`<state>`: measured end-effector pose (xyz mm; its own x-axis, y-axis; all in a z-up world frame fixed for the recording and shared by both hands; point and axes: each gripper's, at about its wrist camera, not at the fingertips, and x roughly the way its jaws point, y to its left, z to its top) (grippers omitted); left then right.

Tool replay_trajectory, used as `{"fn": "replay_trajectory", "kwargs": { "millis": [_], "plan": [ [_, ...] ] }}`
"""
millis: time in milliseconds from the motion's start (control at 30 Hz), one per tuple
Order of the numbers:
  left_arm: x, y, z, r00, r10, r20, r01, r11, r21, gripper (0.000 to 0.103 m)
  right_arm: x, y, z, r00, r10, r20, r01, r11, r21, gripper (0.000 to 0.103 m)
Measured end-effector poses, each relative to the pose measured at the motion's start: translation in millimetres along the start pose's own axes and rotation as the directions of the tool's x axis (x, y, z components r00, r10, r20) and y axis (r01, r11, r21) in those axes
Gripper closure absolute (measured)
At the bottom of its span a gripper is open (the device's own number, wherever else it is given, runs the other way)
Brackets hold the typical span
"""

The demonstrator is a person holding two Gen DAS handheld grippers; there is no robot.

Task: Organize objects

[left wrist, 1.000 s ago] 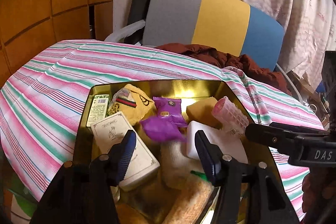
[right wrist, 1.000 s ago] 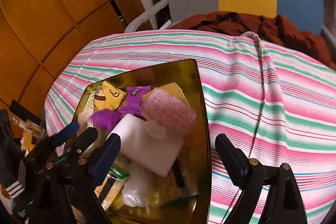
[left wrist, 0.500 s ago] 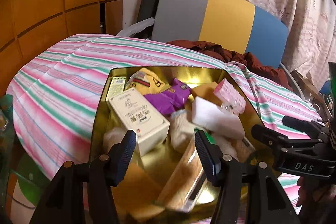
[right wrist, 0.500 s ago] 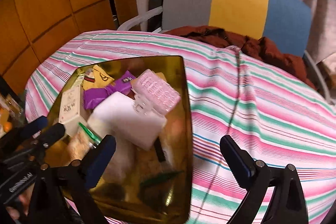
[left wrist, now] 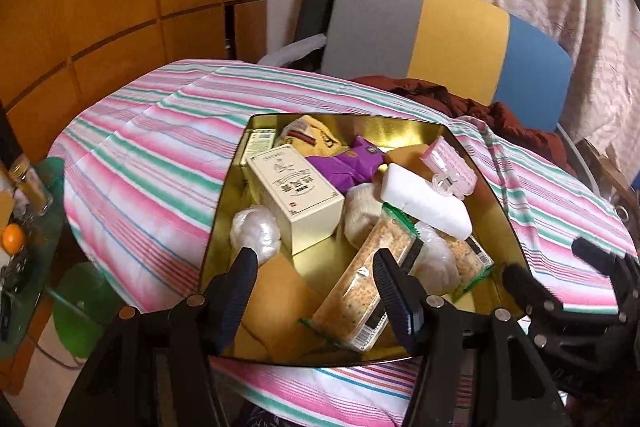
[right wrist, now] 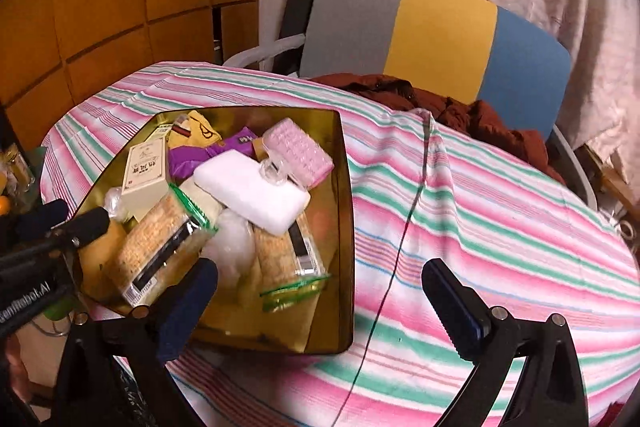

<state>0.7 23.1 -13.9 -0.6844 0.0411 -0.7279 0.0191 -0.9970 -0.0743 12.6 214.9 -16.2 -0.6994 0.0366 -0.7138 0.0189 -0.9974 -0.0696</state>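
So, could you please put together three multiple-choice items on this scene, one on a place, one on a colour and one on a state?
1. Where does the pink hair roller lie?
A. in the gold tray
B. on the striped cloth
C. on the chair

2. What colour is the wrapped packet beside the cream box?
A. green
B. purple
C. red

3. How do the jaws of the left gripper and right gripper stand?
A. both shut on items
B. left holds a box
C. both open, empty

Key: 1 A, it rests among the tray's items; 2 B, its wrapper is clearly purple; 3 C, wide gaps show with nothing between.
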Motion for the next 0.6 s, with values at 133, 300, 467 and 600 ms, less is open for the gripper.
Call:
{"fn": "replay_trajectory", "kwargs": {
  "millis": [133,300,467,600],
  "plan": [
    [-6,0,-2,0.999,0.028,0.021,-0.028,0.999,-0.019,0.042,1,-11,-3,1.0,-0.005,0.01,0.005,0.997,0.078,0.0],
    [-13,1,-3,0.997,0.036,0.068,-0.034,0.999,-0.021,0.042,-8,-9,-2,0.998,0.028,0.055,-0.031,0.998,0.051,0.0],
    [-16,7,-3,0.995,0.037,0.095,-0.032,0.998,-0.049,0.042,-11,-3,0,0.997,0.034,0.063,-0.036,0.999,0.028,0.0],
    [-21,4,-3,0.99,0.058,0.132,-0.054,0.998,-0.033,0.042,-10,-4,0,0.998,0.026,0.055,-0.028,0.999,0.035,0.0]
  ]
}}
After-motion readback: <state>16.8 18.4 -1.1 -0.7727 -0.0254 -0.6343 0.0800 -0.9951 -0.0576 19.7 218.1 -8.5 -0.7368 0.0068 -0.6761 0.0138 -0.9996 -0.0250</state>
